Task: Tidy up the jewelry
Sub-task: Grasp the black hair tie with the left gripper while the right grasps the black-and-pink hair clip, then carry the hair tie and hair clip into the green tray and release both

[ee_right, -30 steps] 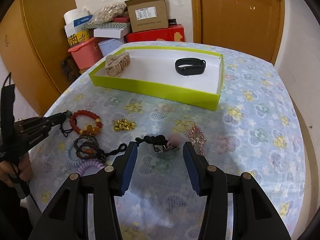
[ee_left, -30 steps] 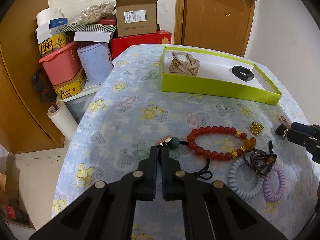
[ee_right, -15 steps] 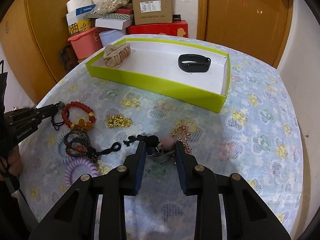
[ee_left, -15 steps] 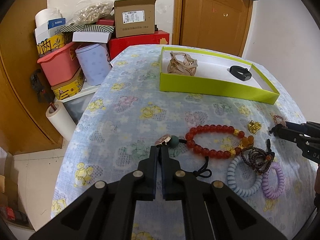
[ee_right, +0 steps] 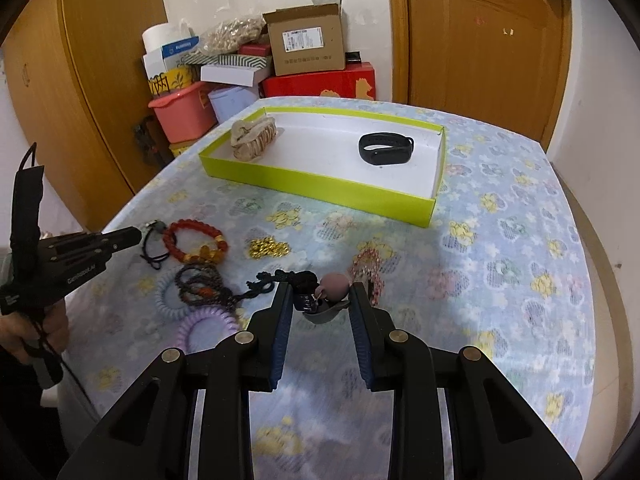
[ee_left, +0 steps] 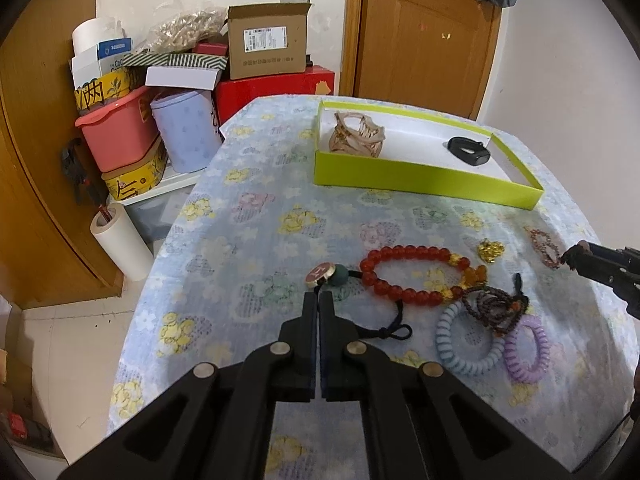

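A lime green tray (ee_right: 332, 192) holds a beige hair claw (ee_right: 254, 140) and a black wristband (ee_right: 385, 148). My right gripper (ee_right: 320, 300) is shut on a charm with a pink bead, a grey piece and a black cord (ee_right: 326, 294), held just above the cloth. My left gripper (ee_left: 319, 300) is shut and empty, its tips just short of a round red pendant on a black cord (ee_left: 322, 273). A red bead bracelet (ee_left: 416, 276), gold chain (ee_left: 491, 249), dark bead bracelet (ee_left: 494, 306), blue coil tie (ee_left: 466, 346) and purple coil tie (ee_left: 526, 350) lie on the cloth.
The table has a blue floral cloth (ee_right: 500, 240). A pink bead bracelet (ee_right: 370, 266) lies just beyond the right gripper. Boxes and tubs (ee_left: 168, 120) are stacked beyond the table's far left edge. A wooden door (ee_right: 480, 48) stands behind.
My right gripper closed on the pink bead charm and lifted it slightly off the cloth. My left gripper stayed shut and barely moved.
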